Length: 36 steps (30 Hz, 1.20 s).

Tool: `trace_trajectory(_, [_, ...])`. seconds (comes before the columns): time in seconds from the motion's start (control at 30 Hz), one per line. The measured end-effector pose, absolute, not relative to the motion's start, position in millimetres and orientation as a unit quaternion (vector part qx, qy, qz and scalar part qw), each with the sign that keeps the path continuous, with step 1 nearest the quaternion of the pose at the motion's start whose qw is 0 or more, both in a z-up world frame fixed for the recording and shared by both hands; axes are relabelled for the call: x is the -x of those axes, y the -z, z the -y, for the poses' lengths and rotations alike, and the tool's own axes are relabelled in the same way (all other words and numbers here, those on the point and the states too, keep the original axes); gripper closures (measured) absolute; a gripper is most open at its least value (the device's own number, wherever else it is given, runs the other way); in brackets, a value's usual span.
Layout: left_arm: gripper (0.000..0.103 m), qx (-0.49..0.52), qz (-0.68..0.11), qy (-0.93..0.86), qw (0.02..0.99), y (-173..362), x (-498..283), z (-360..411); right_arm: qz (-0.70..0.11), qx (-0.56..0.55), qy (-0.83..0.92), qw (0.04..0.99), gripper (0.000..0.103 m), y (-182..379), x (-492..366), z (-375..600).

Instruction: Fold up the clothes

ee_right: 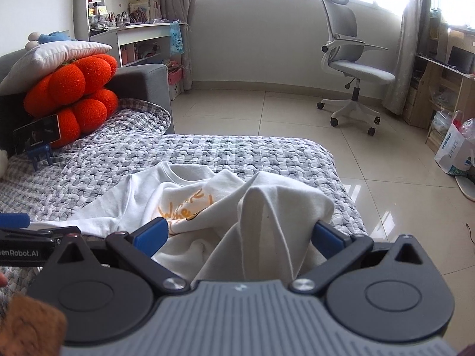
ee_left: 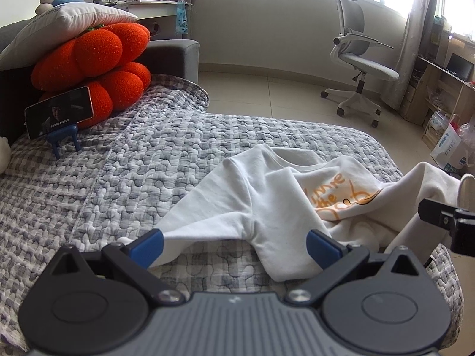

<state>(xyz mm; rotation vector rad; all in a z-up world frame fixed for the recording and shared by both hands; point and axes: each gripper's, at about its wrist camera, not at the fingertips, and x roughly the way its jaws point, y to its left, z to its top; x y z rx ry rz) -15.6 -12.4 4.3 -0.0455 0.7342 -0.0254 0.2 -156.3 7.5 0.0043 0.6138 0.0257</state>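
**A:** Nearest your left lens, the left gripper (ee_left: 234, 244) has its blue-tipped fingers spread wide, and a limp fold of the white cotton sweatshirt with orange lettering (ee_left: 267, 195) lies between them, pinched by neither. Your right gripper (ee_right: 240, 234) is spread the same way, with a raised hump of the same cloth standing between its fingers.

**B:** So where does the garment sit overall?

**A:** Rumpled on the grey-and-white checked quilt (ee_left: 133, 160), collar away from you, print partly buried under a bunched sleeve. It isn't folded flat as it lies.

**B:** What would trip you up?

**A:** My guess: close on that hump and you may catch several layers at once, so a lift would drag the whole body and deepen the creases. The sweatshirt's right side also lies close to the bed's edge above the tiled floor (ee_right: 371, 178), so a pull that way could slide it off.

**B:** And room to work?

**A:** Plenty of open quilt to your left. The phone on its small blue stand (ee_left: 59, 115) and the orange plush cushions (ee_left: 98, 68) sit well away.
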Motion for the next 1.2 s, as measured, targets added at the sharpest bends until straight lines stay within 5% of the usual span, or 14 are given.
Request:
trace_trajectory(0.37, [0.001,0.043,-0.370,0.045,0.927,-4.3,13.5,15.1,-0.278,-0.013,-0.027,0.960,0.000,-23.2,-1.6,162.6])
trace_trajectory(0.57, [0.001,0.037,-0.352,0.064,0.933,-11.5,14.0,6.2,-0.173,-0.037,-0.050,0.983,0.000,-49.3,21.1,179.2])
trace_trajectory(1.2, [0.001,0.159,-0.416,0.008,0.895,33.6,-38.4,-104.3,-0.282,-0.100,-0.029,0.954,0.000,5.9,-59.8,283.3])
